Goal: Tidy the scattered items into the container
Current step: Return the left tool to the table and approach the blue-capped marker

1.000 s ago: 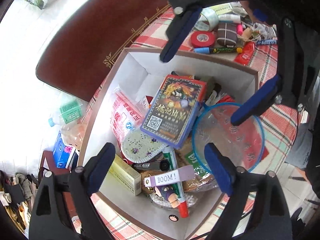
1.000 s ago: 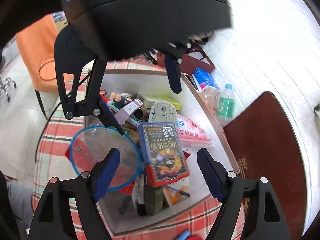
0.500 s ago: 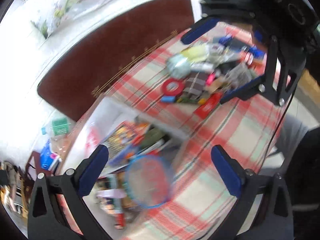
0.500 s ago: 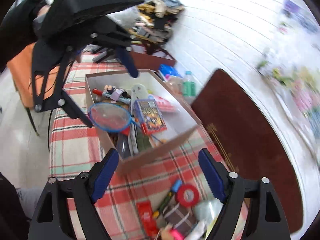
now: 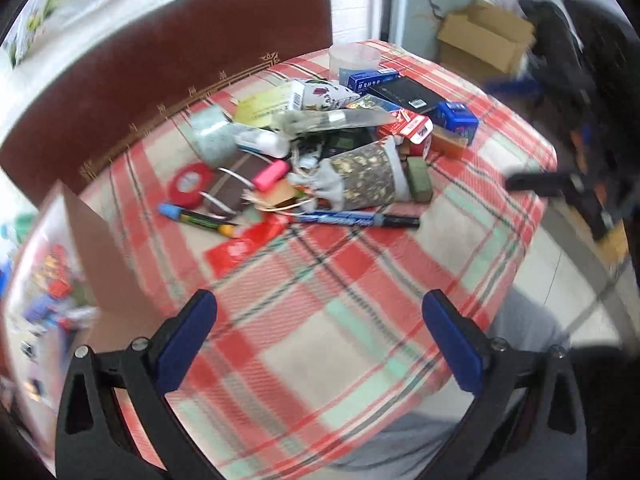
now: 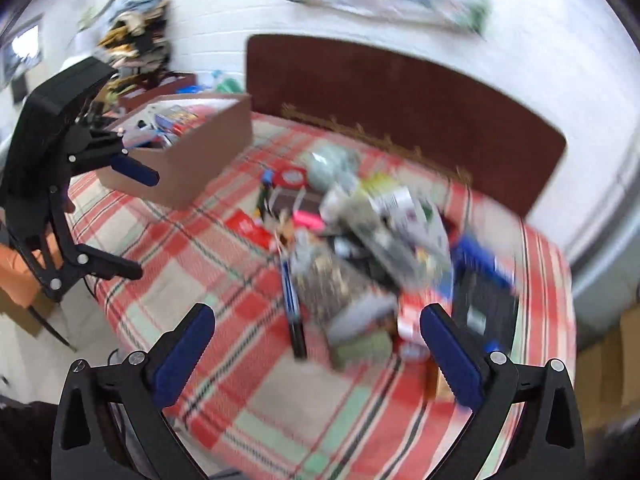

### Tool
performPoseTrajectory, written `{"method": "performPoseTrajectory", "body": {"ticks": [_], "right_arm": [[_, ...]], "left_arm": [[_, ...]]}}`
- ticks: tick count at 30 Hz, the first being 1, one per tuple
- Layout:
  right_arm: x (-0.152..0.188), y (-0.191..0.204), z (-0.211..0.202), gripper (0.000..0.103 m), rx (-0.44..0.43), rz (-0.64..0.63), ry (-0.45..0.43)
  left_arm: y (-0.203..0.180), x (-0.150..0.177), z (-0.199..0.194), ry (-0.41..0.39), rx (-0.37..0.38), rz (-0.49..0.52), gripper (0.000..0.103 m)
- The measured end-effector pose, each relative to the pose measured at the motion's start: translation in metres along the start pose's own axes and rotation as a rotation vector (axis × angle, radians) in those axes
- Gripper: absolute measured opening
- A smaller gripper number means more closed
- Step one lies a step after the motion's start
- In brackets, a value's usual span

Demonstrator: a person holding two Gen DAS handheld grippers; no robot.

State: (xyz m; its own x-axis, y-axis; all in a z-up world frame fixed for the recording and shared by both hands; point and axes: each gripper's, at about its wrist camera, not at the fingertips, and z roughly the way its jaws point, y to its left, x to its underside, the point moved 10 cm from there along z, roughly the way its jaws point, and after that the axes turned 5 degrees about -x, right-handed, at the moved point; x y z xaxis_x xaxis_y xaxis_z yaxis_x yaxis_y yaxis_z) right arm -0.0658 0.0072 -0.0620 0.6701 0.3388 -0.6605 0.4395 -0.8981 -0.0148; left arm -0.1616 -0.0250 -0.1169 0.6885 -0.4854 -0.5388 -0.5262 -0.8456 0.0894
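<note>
Scattered items lie in a pile on the plaid tablecloth (image 5: 320,340): a red tape roll (image 5: 188,184), a blue marker (image 5: 352,219), a patterned pouch (image 5: 368,176), a red packet (image 5: 244,244) and small boxes (image 5: 456,120). The brown cardboard container (image 5: 100,256), holding several things, stands at the left edge. My left gripper (image 5: 320,320) is open over bare cloth, short of the pile. My right gripper (image 6: 316,328) hovers at the blurred pile's (image 6: 360,248) near side, jaws opening with nothing between them. In the right wrist view the container (image 6: 192,176) and left gripper (image 6: 144,224) sit far left.
A dark brown headboard (image 5: 160,60) runs along the table's far side. A clear cup (image 5: 354,56) stands at the back of the pile. A cardboard box (image 5: 484,40) sits on the floor beyond the table. Grey trousers (image 5: 520,328) show at the near edge.
Both grippers have swung away from above the container toward the pile of loose items. The container has slid to the left edge of both views. The right jaws stand wider.
</note>
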Motion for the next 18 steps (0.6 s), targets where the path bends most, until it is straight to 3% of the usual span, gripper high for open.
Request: {"method": "performPoseTrajectory", "body": {"ticks": [2,9,14,18], "right_arm": [[0.027,-0.011,-0.001,0.102,-0.007,0.056,0.012],[0.069,-0.030,-0.007,0.102,-0.002,0.129,-0.004],[0.085,-0.042,-0.004,0.102,-0.005,0.199,-0.010],[0.095,-0.055,-0.002,0.102,0.029,0.265,-0.013]], "left_arm": [[-0.016,0.001,0.016,0.026,0.049,-0.049,0.103],[-0.046,-0.005,0.052,0.069,0.043,-0.168,0.103],[-0.055,-0.010,0.070,0.092,-0.044,-0.211,0.103],[-0.053,-0.016,0.077,0.063,-0.119,-0.278,0.103]]}}
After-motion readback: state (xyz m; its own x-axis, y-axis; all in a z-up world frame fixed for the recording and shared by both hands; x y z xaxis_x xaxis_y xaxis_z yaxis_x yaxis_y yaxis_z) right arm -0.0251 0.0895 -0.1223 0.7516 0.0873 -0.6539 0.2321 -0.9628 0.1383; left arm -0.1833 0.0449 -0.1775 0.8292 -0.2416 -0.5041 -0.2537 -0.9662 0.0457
